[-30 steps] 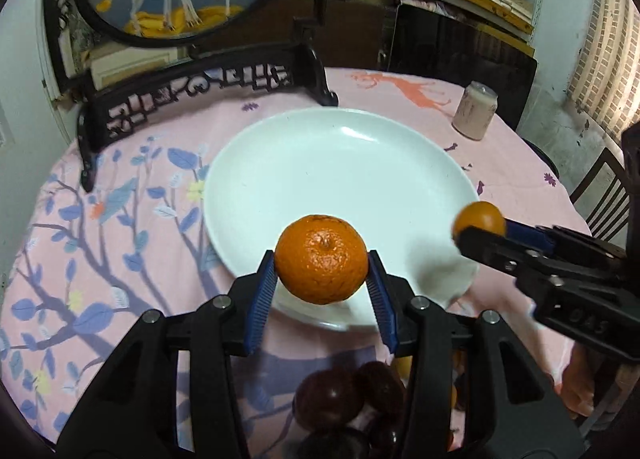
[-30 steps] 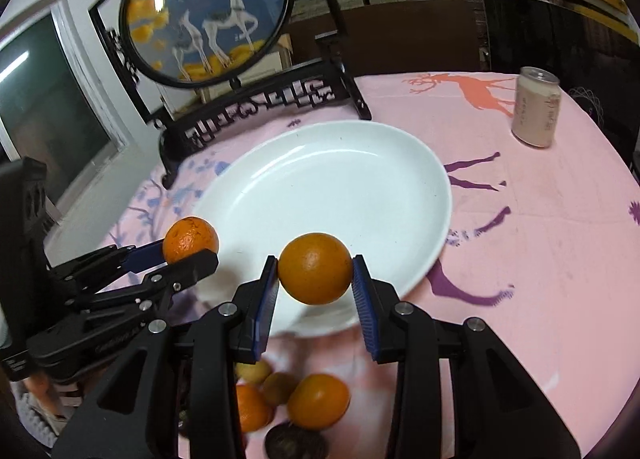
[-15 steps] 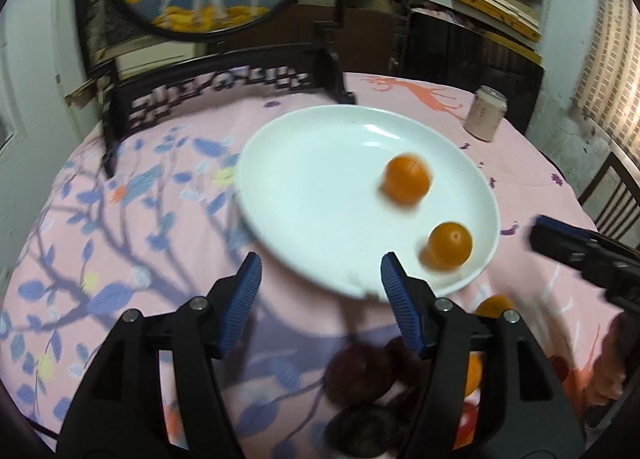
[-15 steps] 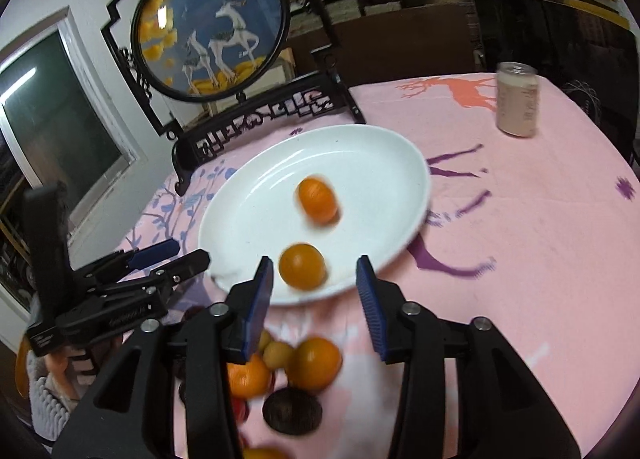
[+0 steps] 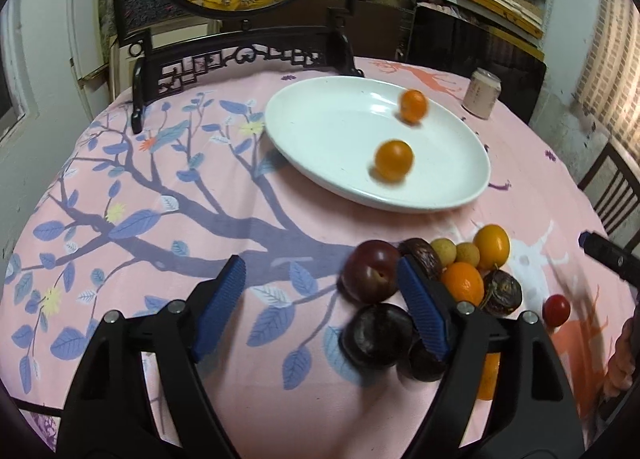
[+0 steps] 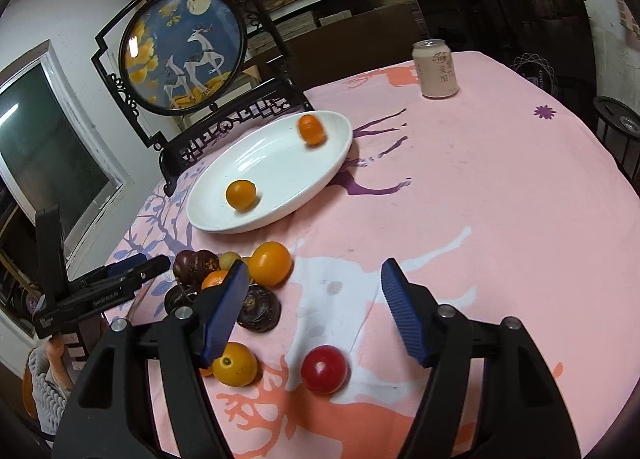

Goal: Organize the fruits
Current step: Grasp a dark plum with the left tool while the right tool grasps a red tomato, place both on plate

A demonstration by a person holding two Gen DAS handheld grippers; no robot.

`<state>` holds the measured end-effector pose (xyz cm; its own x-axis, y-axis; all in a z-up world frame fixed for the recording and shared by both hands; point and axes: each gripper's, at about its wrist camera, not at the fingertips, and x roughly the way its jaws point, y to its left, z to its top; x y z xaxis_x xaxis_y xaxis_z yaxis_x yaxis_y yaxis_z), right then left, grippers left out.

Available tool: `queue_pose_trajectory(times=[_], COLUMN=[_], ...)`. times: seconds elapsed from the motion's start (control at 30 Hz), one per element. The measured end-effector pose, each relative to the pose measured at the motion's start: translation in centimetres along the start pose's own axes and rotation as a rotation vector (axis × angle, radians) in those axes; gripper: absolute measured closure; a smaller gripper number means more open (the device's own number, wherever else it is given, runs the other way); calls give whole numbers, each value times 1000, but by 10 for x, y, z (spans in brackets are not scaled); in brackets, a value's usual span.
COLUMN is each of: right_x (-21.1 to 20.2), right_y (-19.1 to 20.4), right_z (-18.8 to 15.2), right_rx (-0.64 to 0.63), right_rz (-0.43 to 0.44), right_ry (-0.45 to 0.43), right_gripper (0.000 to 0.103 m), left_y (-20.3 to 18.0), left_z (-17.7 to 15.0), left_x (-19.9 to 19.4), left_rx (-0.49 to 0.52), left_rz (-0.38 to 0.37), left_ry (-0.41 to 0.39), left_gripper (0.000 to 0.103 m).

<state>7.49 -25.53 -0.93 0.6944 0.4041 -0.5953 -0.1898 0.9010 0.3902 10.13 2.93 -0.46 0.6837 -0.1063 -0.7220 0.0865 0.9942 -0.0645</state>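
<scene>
Two oranges lie in the white plate [image 5: 320, 131] [image 6: 260, 163]: one near the front [image 5: 394, 160] [image 6: 241, 195], one blurred by the far rim [image 5: 414, 105] [image 6: 311, 129]. My left gripper [image 5: 320, 299] is open and empty, above the cloth left of a fruit pile. The pile holds dark plums [image 5: 371, 277], an orange [image 5: 492, 246] [image 6: 270, 263], a mandarin [image 5: 462, 283] and small yellow fruits [image 5: 444, 251]. My right gripper [image 6: 316, 295] is open and empty, above a red cherry tomato [image 6: 324, 369] [image 5: 556, 309] and a yellow-orange fruit [image 6: 234, 364].
A round framed deer picture on a dark carved stand [image 5: 240, 55] [image 6: 188, 55] stands behind the plate. A drink can [image 5: 482, 93] [image 6: 435, 69] stands at the far right of the pink cloth. A chair [image 5: 612, 195] is beyond the table's right edge.
Both grippers opened and let their oranges go into the plate, then drew back toward the near side of the table. The oranges rolled across the plate.
</scene>
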Motion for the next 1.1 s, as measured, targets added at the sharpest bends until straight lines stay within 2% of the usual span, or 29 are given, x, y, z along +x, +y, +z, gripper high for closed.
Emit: queue_pose_trajectory(times=[0.1,0.2,0.27,0.33,0.4,0.5,0.53,0.63,0.7,0.77,0.83,1.0,1.1], right_x=[2,1,1,1,1,0,1,3,3,4,5,8,9], right_y=[2,3,2,1,1,0,0,1,2,1,1,3,4], right_z=[0,-1,-1,-1,-1,-1,-1,-2,-2,-3,-4,-7,-12], right_rx=[0,-7,-7,-5,-2,-1,-2,-6,-8,-5,-3,-12,-19], right_rz=[4,4,5,1,-1,1,3,4,3,3,3,6,14], right_ry=[9,9,10,10,9,10,16,30,36,42,47,71,95], right_gripper=[34,34,34,34,34,34,34,34,34,34,34,34,34], left_y=[-9,-17,-21,-18,-6,20,28,36,26,17,15,9,1], left_z=[-1,-4,-5,-4,0,7,8,9,7,5,4,5,4], left_x=[2,6,15,25,21,8,7,11,14,18,22,27,24], left_rx=[39,80,110,128,84,-12,-39,-94,-51,-3,10,34,71], left_rz=[-18,-12,27,97,102,170,160,55,60,98,97,40,54], left_ry=[0,4,30,54,44,-4,-7,26,34,29,35,43,24], left_gripper=[23,17,17,10,7,8,8,9,9,9,12,31,35])
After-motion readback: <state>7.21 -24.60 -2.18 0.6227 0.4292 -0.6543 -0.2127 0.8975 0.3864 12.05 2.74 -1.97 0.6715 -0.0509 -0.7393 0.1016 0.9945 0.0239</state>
